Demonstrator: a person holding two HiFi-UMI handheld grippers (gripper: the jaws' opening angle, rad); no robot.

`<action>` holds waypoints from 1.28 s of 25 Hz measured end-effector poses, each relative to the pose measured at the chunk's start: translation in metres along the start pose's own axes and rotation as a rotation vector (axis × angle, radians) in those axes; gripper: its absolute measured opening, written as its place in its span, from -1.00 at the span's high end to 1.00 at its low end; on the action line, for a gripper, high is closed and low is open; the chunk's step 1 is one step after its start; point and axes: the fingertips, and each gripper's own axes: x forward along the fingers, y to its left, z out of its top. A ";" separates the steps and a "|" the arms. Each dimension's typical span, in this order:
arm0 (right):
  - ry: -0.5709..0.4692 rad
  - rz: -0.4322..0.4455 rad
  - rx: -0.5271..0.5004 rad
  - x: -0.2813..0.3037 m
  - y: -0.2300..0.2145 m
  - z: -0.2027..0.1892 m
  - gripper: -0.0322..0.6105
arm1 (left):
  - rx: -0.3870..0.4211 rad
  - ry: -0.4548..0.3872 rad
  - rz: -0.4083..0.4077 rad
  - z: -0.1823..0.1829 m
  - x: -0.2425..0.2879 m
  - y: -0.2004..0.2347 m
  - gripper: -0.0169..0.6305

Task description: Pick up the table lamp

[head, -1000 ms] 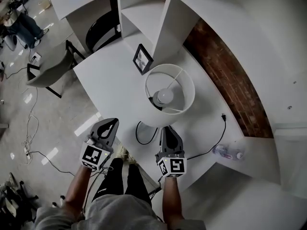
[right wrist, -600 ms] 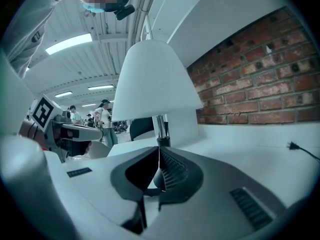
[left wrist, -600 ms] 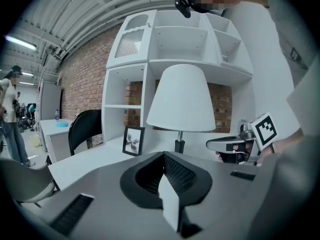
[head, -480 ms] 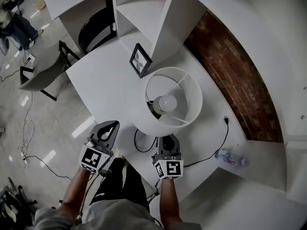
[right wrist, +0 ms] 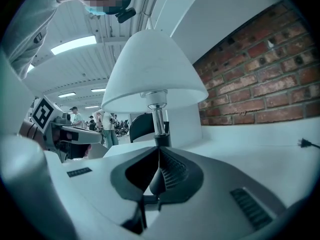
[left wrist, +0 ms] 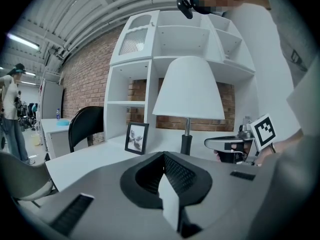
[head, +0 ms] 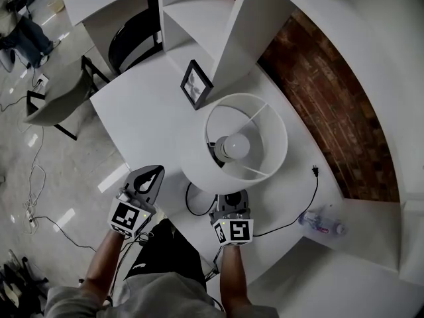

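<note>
The table lamp point(head: 246, 144) stands on the white desk point(head: 142, 111); it has a white cone shade and a black base, and its bulb shows from above. In the right gripper view its metal stem point(right wrist: 159, 120) rises straight ahead, just past the jaws. My right gripper point(head: 230, 196) is shut and empty, and the shade's near rim hides its nose in the head view. My left gripper point(head: 154, 173) is shut and empty too. It hangs off the desk's front edge, left of the lamp point(left wrist: 189, 89).
A black picture frame point(head: 197, 85) stands behind the lamp. The lamp's black cord point(head: 192, 197) loops near the base and runs right to a loose plug point(head: 315, 171). A plastic bottle point(head: 321, 220) lies at the right. White shelves point(head: 199, 12), a brick wall and a black chair point(head: 132, 42) stand beyond.
Both grippers have sunk a little. The right one has slid forward, so the shade's rim now covers its nose. Neither jaw has opened.
</note>
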 end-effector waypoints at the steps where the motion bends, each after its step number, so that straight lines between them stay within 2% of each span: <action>1: -0.008 0.001 -0.001 0.002 0.000 0.001 0.83 | -0.001 0.004 -0.001 0.000 0.001 0.001 0.94; 10: -0.047 0.003 0.018 0.016 -0.002 -0.001 0.81 | 0.009 -0.008 0.000 -0.001 0.008 0.011 0.94; 12: -0.049 0.014 0.030 0.019 -0.001 -0.002 0.60 | 0.004 -0.004 0.001 -0.002 0.009 0.014 0.94; 18: -0.053 0.037 0.019 0.027 0.001 -0.004 0.39 | 0.006 -0.017 0.002 0.001 0.013 0.018 0.94; 24: -0.052 0.042 0.026 0.035 0.000 -0.006 0.30 | 0.007 -0.017 -0.004 0.001 0.017 0.020 0.94; 32: -0.069 0.045 0.027 0.043 0.001 -0.007 0.29 | 0.010 -0.021 0.010 -0.001 0.017 0.030 0.94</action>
